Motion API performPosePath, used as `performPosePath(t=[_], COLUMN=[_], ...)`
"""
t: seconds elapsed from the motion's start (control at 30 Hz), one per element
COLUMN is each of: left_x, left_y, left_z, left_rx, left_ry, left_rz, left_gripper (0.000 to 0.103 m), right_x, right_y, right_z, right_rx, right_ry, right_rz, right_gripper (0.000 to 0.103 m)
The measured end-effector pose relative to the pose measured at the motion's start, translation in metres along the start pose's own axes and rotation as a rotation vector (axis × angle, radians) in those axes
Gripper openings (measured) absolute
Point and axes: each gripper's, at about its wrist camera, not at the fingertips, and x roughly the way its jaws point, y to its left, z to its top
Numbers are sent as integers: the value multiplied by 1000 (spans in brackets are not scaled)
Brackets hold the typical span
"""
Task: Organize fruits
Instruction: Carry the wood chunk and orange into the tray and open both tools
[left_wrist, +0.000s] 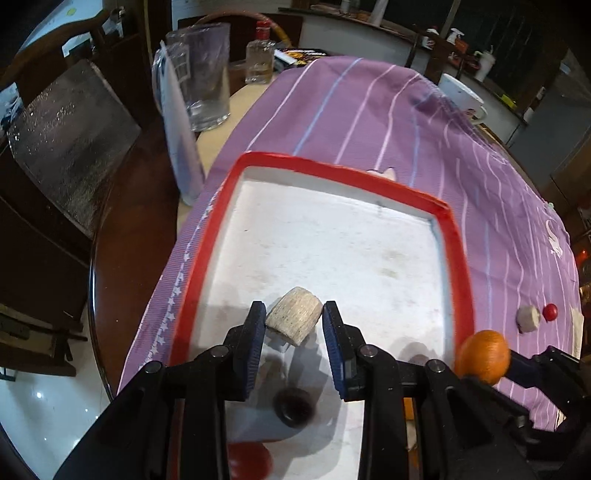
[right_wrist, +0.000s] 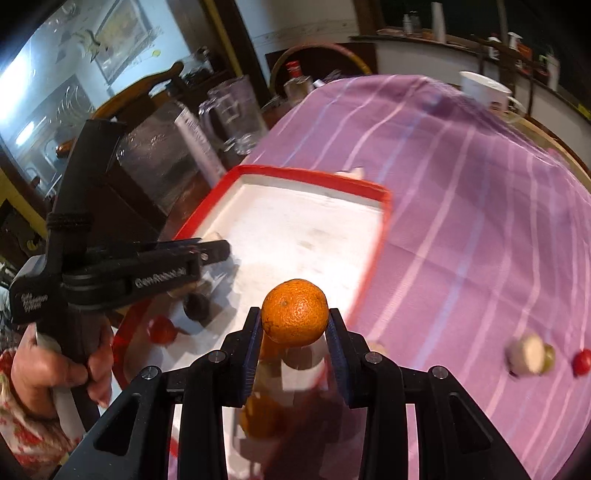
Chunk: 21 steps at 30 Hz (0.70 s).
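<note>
A white tray with a red rim (left_wrist: 456, 258) lies on the purple striped cloth; it also shows in the right wrist view (right_wrist: 384, 210). My left gripper (left_wrist: 294, 319) is shut on a pale beige fruit chunk (left_wrist: 293, 318) and holds it over the tray's near part. My right gripper (right_wrist: 294, 325) is shut on an orange (right_wrist: 294, 312) above the tray's right near edge; the orange also shows in the left wrist view (left_wrist: 483, 356). A dark round fruit (left_wrist: 294, 406) and a red fruit (left_wrist: 248, 459) lie in the tray. On the cloth lie a pale chunk (right_wrist: 526, 354) and a small red fruit (right_wrist: 581, 362).
A glass pitcher (left_wrist: 203, 74), a tall clear container (left_wrist: 179, 133) and a bottle (left_wrist: 260, 55) stand left of the cloth. A white mug (right_wrist: 484, 90) stands at the far right. Another orange (right_wrist: 258, 415) lies under my right gripper. A dark chair (left_wrist: 66, 140) stands at left.
</note>
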Motion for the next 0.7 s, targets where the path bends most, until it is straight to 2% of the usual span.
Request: performPosePath(t=[0.13,0.27,0.47,0.57,0.7], left_x=[4,0,-19,-31,-51], left_y=[8,10,17,19,15], left_z=[-1,-3,-6,-11,-21], left_rx=[-13,-11,-48,-70,-88], left_ry=[12,-2,-27,-38,-60], left_rz=[6,30,44,44,45], left_gripper=[32,52,60,60,60], right_x=[23,35,39,34,19], right_y=[15,17,17,14,8], right_z=[9,12,12,12,9], right_rx=[-13,3,8,19,42], right_ry=[36,50,53,38,13], right_rz=[-3,13,0,2,-10], right_gripper=[38,40,41,47,48])
